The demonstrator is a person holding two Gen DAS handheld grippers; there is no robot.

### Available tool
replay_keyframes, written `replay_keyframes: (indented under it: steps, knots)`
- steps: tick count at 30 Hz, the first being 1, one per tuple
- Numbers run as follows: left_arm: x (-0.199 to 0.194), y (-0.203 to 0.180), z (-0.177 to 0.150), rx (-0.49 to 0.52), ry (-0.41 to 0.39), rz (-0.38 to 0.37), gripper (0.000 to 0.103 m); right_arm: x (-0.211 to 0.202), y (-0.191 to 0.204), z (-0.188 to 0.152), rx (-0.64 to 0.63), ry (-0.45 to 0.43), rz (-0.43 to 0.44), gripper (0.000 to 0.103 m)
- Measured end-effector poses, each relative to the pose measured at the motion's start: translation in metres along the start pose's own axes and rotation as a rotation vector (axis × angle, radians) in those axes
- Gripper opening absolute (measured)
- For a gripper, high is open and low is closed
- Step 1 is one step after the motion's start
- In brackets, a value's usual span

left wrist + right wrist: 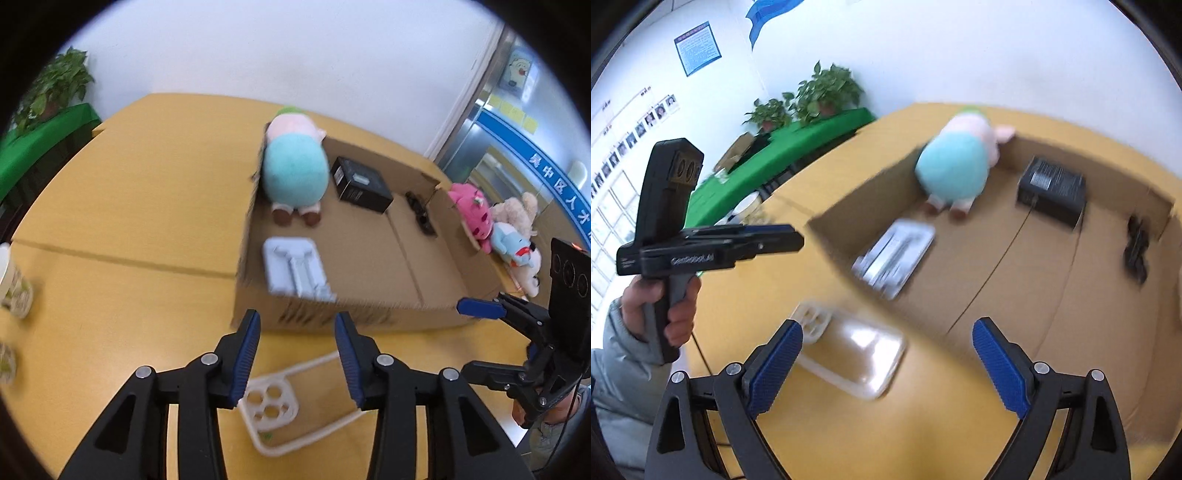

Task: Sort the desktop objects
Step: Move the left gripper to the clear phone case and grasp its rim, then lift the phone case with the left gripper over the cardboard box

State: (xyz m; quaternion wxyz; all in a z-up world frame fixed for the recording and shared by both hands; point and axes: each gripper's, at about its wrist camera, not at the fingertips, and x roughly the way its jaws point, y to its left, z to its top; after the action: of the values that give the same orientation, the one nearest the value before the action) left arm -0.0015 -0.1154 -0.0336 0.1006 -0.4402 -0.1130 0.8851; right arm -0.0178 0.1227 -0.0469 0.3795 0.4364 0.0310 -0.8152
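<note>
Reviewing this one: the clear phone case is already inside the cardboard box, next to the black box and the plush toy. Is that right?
Not quite. The clear phone case lies on the yellow table in front of the cardboard box, outside it, as the left wrist view shows. The black box and the plush toy are inside the cardboard box.

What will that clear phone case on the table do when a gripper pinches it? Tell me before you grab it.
The clear phone case is a thin, hollow shell, so it probably flexes when squeezed across its open sides. Its surface looks glossy, so the pads may slip. It seems light and lies flat, so it is unlikely to roll or tip.
</note>
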Motion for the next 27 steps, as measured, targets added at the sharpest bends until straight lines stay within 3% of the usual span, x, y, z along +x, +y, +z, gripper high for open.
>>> replay_keyframes:
  steps: [2,4,6,11,14,16,21,23,24,27]
  knots:
    - [0.001,0.006,-0.017,-0.029,0.038,-0.010,0.042,0.015,0.002,-0.017,0.019,0.037,0.016,0.089]
    - [0.005,0.013,-0.032,-0.068,0.075,-0.011,0.042,0.040,0.003,-0.031,0.045,0.113,-0.007,0.075]
    - [0.009,0.018,-0.045,-0.092,0.106,0.010,0.042,0.060,0.001,-0.040,0.061,0.148,0.004,0.068]
    - [0.019,0.022,-0.065,-0.123,0.137,0.014,0.042,0.080,0.006,-0.042,0.023,0.138,-0.050,0.061]
    - [0.029,0.028,-0.072,-0.148,0.146,0.026,0.042,0.086,0.011,-0.041,-0.024,0.135,-0.120,0.049]
    - [0.034,0.028,-0.077,-0.146,0.151,0.044,0.030,0.089,0.012,-0.042,-0.041,0.130,-0.148,0.044]
    - [0.033,0.029,-0.080,-0.135,0.123,0.072,0.012,0.086,0.018,-0.047,-0.071,0.119,-0.214,0.031]
    - [0.033,0.032,-0.080,-0.152,0.119,0.064,0.010,0.087,0.020,-0.048,-0.075,0.114,-0.218,0.025]
    - [0.034,0.032,-0.081,-0.153,0.118,0.065,0.010,0.087,0.022,-0.049,-0.080,0.111,-0.210,0.016]
    - [0.033,0.029,-0.081,-0.139,0.117,0.087,0.009,0.086,0.028,-0.052,-0.105,0.097,-0.230,0.016]
